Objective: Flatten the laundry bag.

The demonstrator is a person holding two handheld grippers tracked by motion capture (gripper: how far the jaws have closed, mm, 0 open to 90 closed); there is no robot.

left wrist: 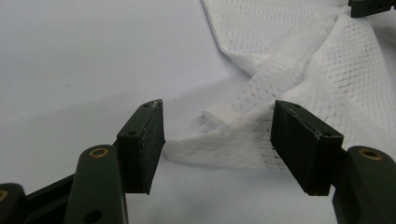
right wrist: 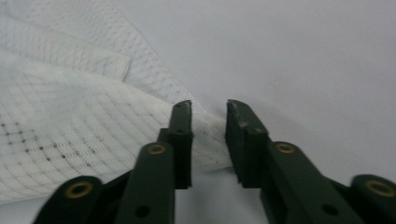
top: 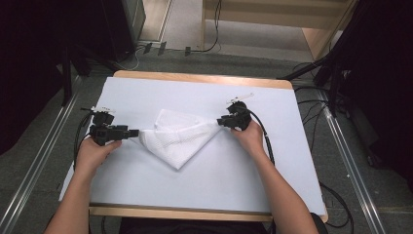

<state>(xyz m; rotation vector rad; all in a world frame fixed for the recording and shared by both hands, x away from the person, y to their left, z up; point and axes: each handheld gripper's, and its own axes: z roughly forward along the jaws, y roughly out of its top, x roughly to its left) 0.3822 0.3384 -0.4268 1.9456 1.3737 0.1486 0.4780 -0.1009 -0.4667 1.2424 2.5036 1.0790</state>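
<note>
— Fingers first: what do we see on the left gripper (left wrist: 218, 140)?

— Its jaws stand wide apart, with a corner of the white cloth (left wrist: 299, 70) lying flat on the sheet between them, touching neither pad as far as we can tell.

— And the right gripper (right wrist: 209, 135)?

— Its jaws are close but still parted by a narrow gap; the cloth's other corner sits in that gap. We cannot tell whether the pads press it.

— Which way does the cloth run?

— From above we see it folded into a rough triangle near the middle of the table (top: 204, 78). Its long edge runs left to right between the two grippers, and its point faces the person's side. The weave is a fine mesh of small squares.

— Any writing or labels?

— We see a small white tag at the left corner, but nothing we can read on it.

— The surface and room?

— A pale sheet (top: 272, 161) covers a light wooden tabletop. Around it we see grey floor, black cables (top: 311, 105), dark stands and metal rails on both sides
</note>
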